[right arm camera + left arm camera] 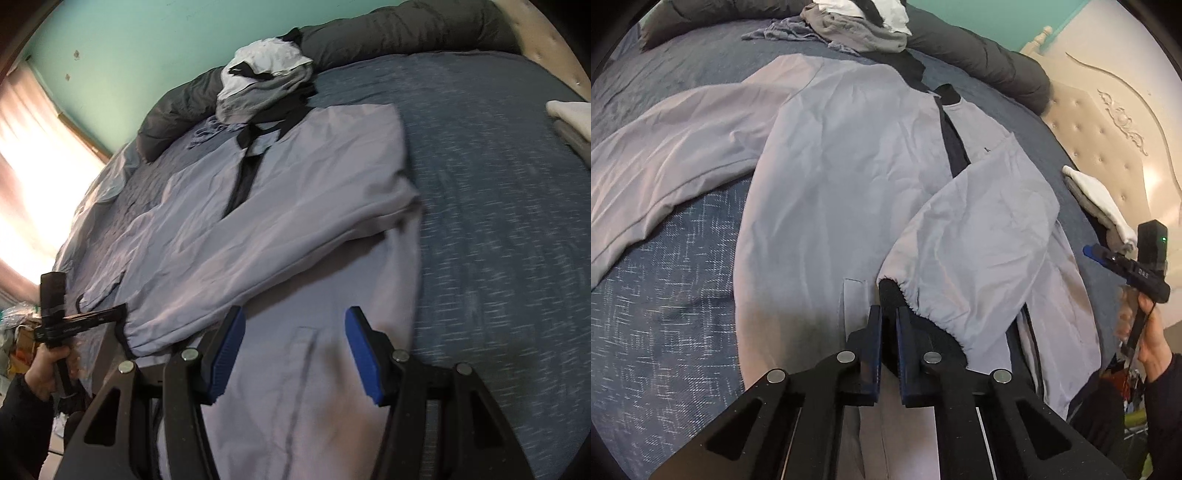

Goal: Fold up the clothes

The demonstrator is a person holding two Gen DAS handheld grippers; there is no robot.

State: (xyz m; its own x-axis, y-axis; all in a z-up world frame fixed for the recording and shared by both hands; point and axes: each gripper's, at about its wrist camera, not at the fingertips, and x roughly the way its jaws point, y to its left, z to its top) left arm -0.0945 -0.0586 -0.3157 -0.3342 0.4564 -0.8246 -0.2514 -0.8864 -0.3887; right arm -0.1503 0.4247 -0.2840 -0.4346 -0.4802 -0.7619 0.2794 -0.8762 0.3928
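Daylight pours in from a curtained window (33, 177) at the left edge of the right wrist view, blown out to white glare, while the room is otherwise dim and cool-toned. Both fisheye views bend the bed (665, 302) strongly and fade to black corners. The right wrist view is smeared with motion blur across the bedspread, whereas the left wrist view is sharper, with soft shadow under the left tongs (888, 321).

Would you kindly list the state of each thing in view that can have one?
Left gripper: shut on the sleeve cuff.
Right gripper: open, empty, above the jacket.
Jacket: spread flat on the bed, one sleeve folded across its front.
Clothes pile: unfolded.
Folded stack: folded.
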